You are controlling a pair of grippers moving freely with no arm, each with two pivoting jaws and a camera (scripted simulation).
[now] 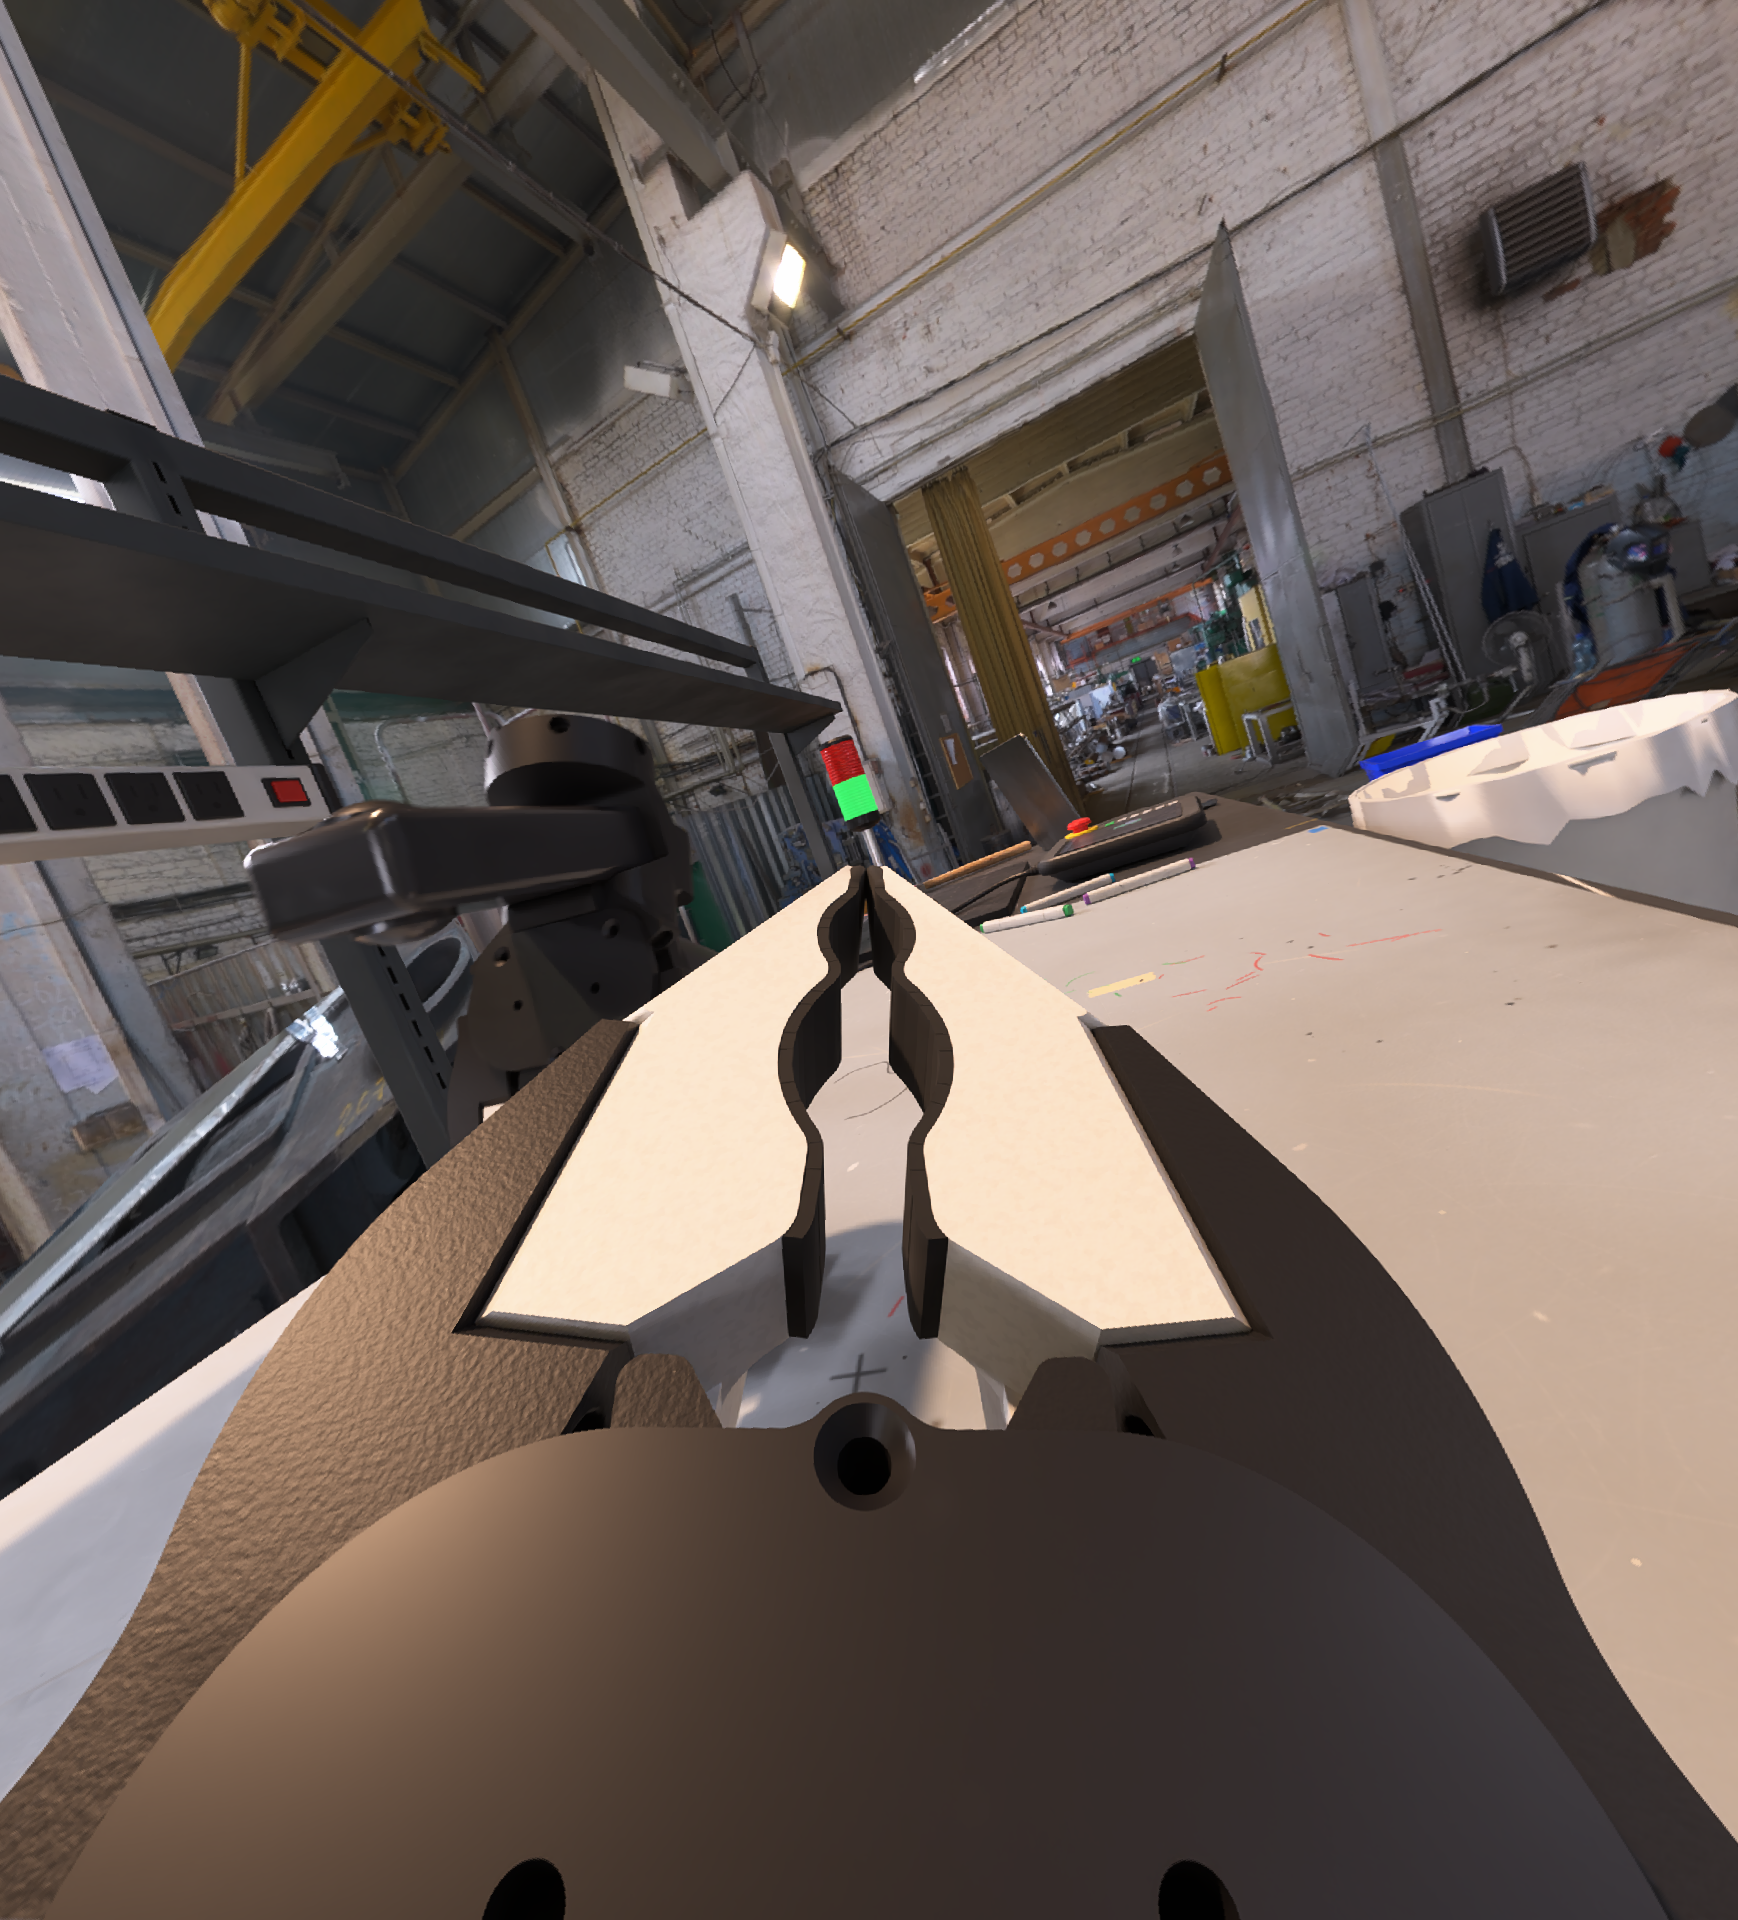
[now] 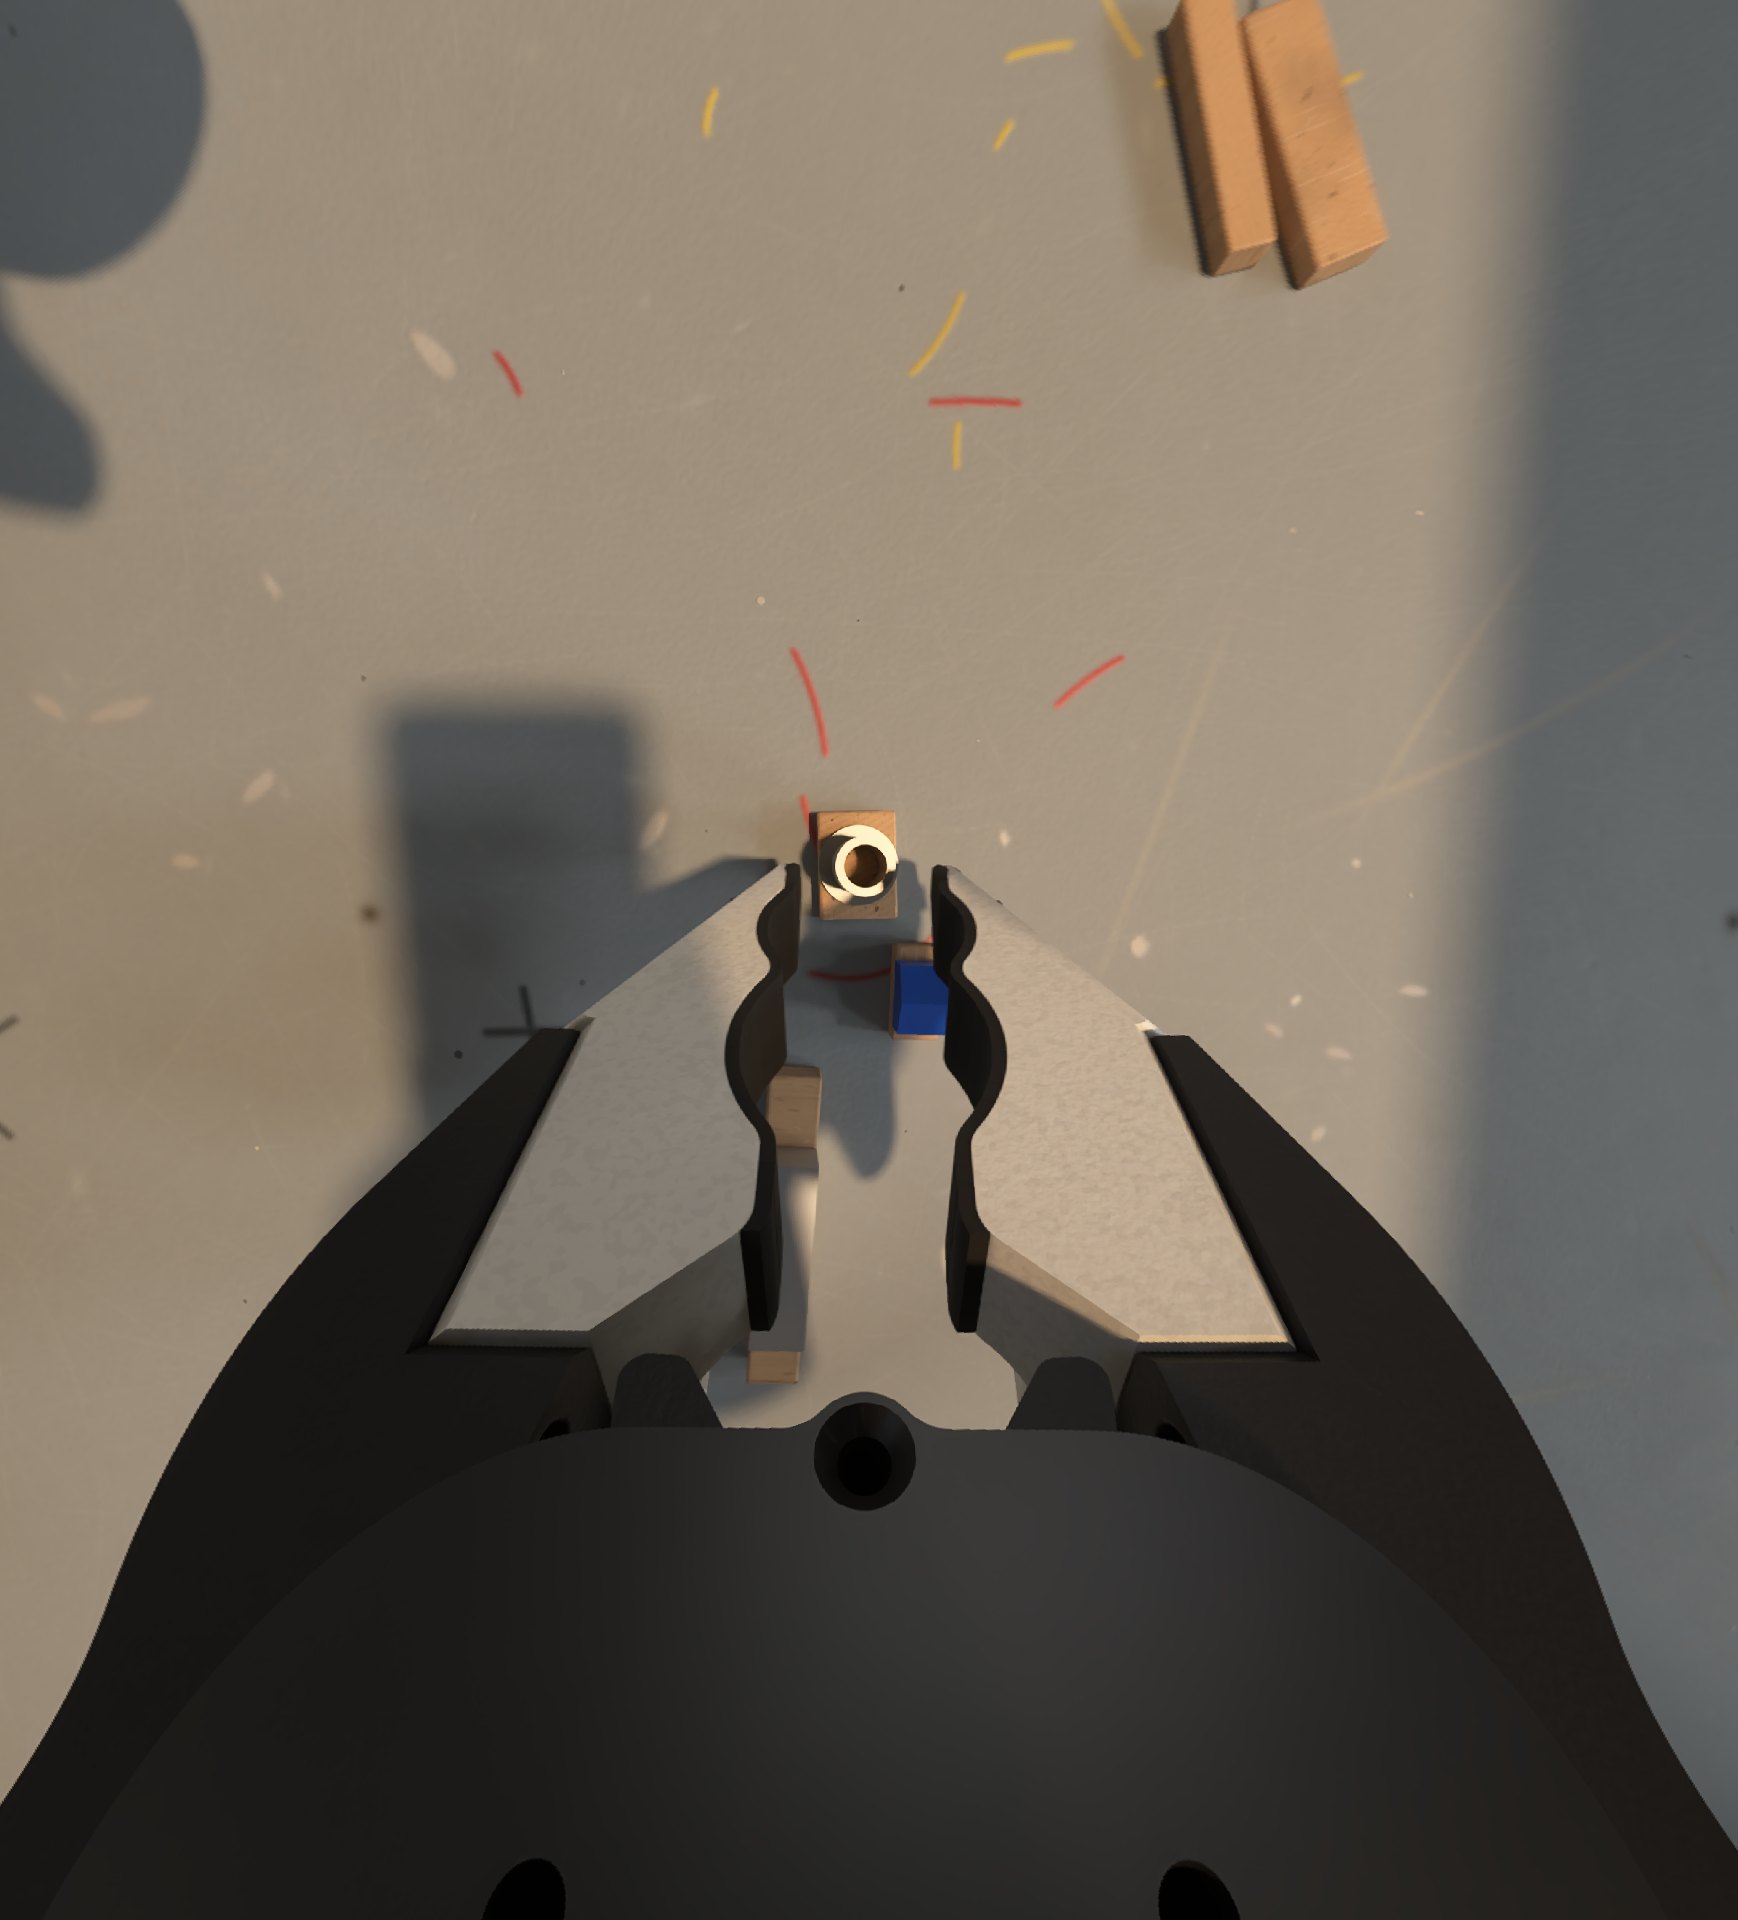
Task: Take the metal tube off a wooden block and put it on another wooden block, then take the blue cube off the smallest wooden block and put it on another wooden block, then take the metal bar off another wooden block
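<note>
In the right wrist view I look straight down at the grey table [image 2: 532,520]. A metal tube [image 2: 857,864] stands upright on a small wooden block [image 2: 849,909]. A blue cube [image 2: 919,997] sits on a smaller wooden block [image 2: 912,951], partly behind my right finger. A long wooden block [image 2: 792,1107] with a pale bar [image 2: 808,1216] along it lies mostly hidden behind the other finger. My right gripper [image 2: 865,883] is open and empty, high above these things, its tips on either side of the tube. My left gripper [image 1: 867,878] is shut and empty, low over the table.
Two larger wooden blocks [image 2: 1270,135] lie side by side at the far right. In the left wrist view a white bucket [image 1: 1571,790], markers [image 1: 1083,894] and a control pendant [image 1: 1125,831] stand at the table's far end. A dark shelf [image 1: 325,582] and a power strip [image 1: 96,800] are on the left.
</note>
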